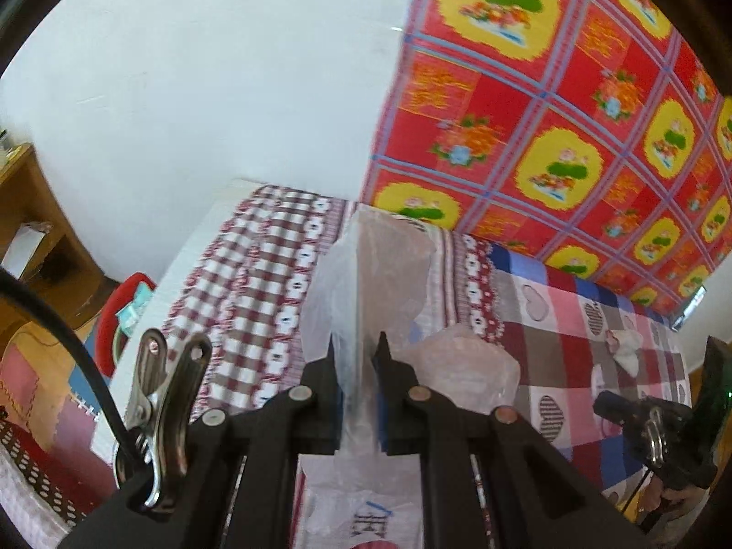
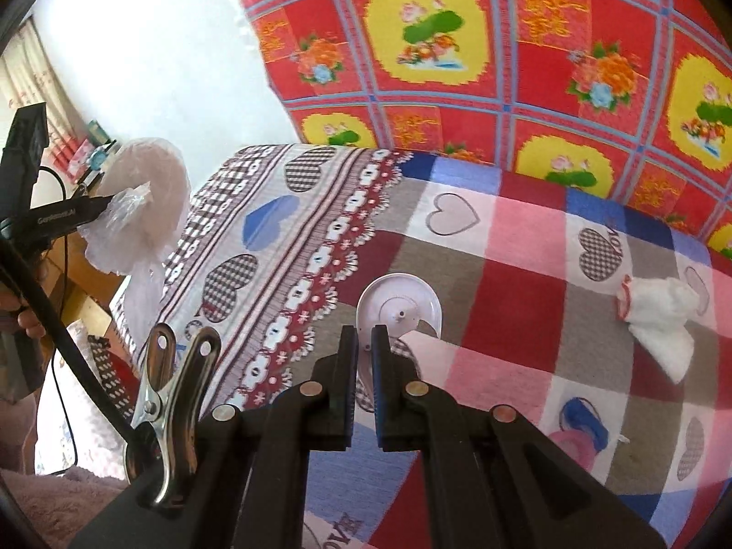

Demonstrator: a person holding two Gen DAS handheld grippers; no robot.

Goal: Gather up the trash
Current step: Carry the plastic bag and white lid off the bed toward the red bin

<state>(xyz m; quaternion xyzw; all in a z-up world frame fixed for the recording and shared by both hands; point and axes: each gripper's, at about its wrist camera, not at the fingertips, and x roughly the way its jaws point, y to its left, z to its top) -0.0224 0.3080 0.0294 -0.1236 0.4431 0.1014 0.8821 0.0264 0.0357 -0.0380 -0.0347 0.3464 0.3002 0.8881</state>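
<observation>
- left wrist view: we find the left gripper (image 1: pixel 356 357) with its jaws drawn narrow and clamped on a thin, translucent, pinkish-white plastic bag (image 1: pixel 379 274).
- the bag stands up between the black fingers (image 1: pixel 320 393) and billows above and to the right of them; its lower part hangs beneath the jaws.
- beyond it lies a bed under a patchwork sheet of red, pink, grey and blue checks with heart motifs (image 1: pixel 572 320).
- a crumpled white tissue with a reddish edge (image 1: pixel 624 350) lies on the sheet, well apart from the bag, to the right.
- the other black gripper shows at the lower right edge; its jaws are not readable from here.
- a red and yellow floral cloth (image 1: pixel 572 91) hangs behind the bed, next to a white wall (image 1: pixel 206 91).
- right wrist view: we find the right gripper (image 2: pixel 364 347) with its jaws nearly together, gripping the near edge of a round white plastic lid with a small centre peg (image 2: pixel 402 309).
- the lid stands tilted over the sheet, just beyond the fingertips.
- the tissue lies on the sheet at the right, well apart from the lid.
- a blue and pink item (image 2: pixel 581 430) lies at the lower right; we cannot tell what it is.
- at the left, the left gripper is seen from the side, pinching the bag, which hangs off the bed edge.
</observation>
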